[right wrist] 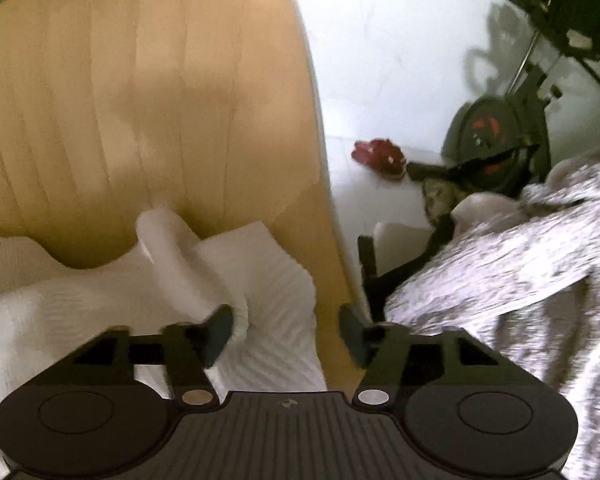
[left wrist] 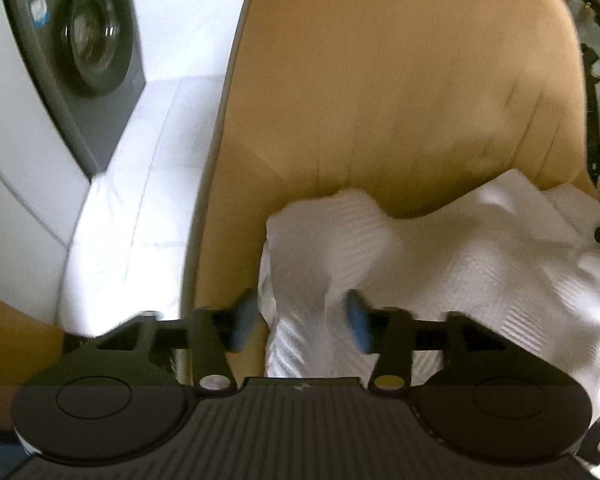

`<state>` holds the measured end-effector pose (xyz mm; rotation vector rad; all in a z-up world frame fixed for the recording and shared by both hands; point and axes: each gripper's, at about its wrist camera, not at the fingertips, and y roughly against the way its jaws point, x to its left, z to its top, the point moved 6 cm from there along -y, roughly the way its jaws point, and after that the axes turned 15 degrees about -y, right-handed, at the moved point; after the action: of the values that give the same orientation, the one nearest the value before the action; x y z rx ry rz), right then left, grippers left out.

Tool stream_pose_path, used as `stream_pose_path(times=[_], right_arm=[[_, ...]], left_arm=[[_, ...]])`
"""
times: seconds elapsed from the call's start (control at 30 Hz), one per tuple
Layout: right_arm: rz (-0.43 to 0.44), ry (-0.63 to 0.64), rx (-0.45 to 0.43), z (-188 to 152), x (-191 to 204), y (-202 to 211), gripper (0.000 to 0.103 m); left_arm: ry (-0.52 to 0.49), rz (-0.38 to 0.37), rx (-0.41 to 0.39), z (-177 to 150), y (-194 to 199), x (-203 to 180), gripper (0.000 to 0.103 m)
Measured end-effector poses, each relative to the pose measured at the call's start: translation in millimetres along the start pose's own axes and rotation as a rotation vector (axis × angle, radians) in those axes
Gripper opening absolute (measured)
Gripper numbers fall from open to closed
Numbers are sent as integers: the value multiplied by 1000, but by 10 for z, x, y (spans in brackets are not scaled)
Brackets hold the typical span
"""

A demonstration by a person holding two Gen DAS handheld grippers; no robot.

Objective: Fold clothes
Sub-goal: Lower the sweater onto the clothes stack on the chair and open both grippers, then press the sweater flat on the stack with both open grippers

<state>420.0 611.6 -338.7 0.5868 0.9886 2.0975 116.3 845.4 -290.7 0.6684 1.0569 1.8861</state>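
A white ribbed garment (left wrist: 460, 264) lies crumpled along the near edge of a tan wooden table (left wrist: 380, 80). My left gripper (left wrist: 300, 320) is open, its blue pads (left wrist: 244, 318) on either side of the garment's left corner without clamping it. In the right wrist view the same garment (right wrist: 60, 304) spreads to the left, with a raised fold (right wrist: 172, 248) at its right end. My right gripper (right wrist: 286, 332) is open over that right corner; its left finger touches the fabric and its right finger hangs past the table's edge (right wrist: 324, 184).
A grey-fronted washing machine (left wrist: 92, 40) stands left of the table on a white tiled floor (left wrist: 140, 200). To the right are a person's patterned clothing (right wrist: 520, 264), a red item on the floor (right wrist: 380, 156) and a black machine with a red-marked wheel (right wrist: 496, 136).
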Motion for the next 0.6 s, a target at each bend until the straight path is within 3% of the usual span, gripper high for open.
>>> stream_pose_path(times=[0.2,0.23,0.37,0.47,0.6], right_arm=[[108,30,90,-361,190,467,61],[116,36,113,-457,226,490,63],[108,17,212,-824,295,383,67],[77,16,237,-954,271,259,68],[59,35,252,-998,283,108,75]], left_arm=[[-80,-97,-48,-65,505,-394,66],[-94,-122,-44,-101,550,-489,70],[-87,-209,49,-340,464,-805,72],[-53,-196,110,-515,289,-847,72],[-20,-175,129,-666,50,-783,72]])
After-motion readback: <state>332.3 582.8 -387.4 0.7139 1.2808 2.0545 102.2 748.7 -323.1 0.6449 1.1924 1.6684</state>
